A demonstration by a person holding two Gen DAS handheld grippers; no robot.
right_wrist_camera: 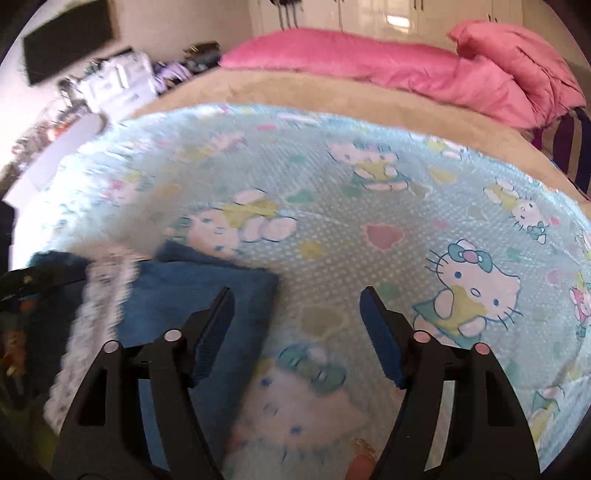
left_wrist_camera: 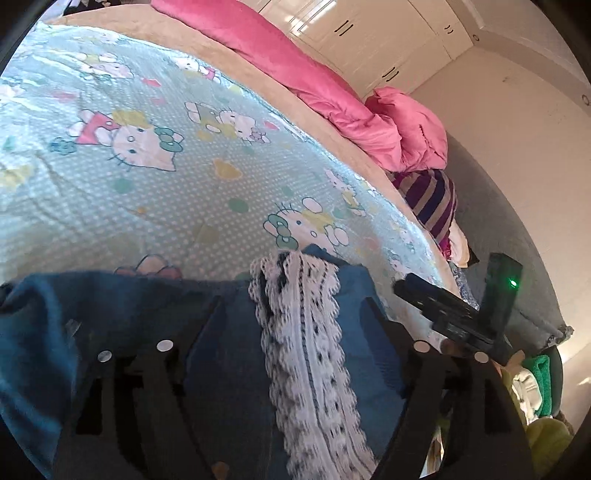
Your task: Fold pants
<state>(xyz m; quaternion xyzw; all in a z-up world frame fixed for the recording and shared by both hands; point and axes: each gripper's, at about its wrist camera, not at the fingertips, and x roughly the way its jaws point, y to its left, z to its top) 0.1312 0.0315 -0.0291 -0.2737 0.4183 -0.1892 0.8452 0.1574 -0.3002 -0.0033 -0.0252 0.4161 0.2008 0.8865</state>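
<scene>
The left gripper (left_wrist_camera: 295, 314) stood with its jaws spread wide over the pants (left_wrist_camera: 221, 332), the blue cloth and its white lace trim (left_wrist_camera: 303, 350) lying between the fingers with no pad pressing on them. The pants lay folded at the near edge of the cartoon-cat bedsheet (left_wrist_camera: 147, 184), bunched and partly blurred.

The right gripper (right_wrist_camera: 297, 306) was likewise apart and held nothing; its left finger (right_wrist_camera: 212, 325) hung over the right edge of the pants (right_wrist_camera: 207, 295), while its right finger (right_wrist_camera: 380, 332) hung over bare sheet (right_wrist_camera: 369, 221). From the left wrist view the right gripper (left_wrist_camera: 454, 314) showed as a dark body just right of the pants, a green light on it.

Beyond the pants the sheet stretched away to a tan blanket (right_wrist_camera: 295, 88), and past that lay a pink quilt (right_wrist_camera: 388, 62). To the far right of the pants a striped cloth (left_wrist_camera: 428, 199) hung at the bed's edge, and white cupboards (left_wrist_camera: 369, 33) stood behind the quilt.
</scene>
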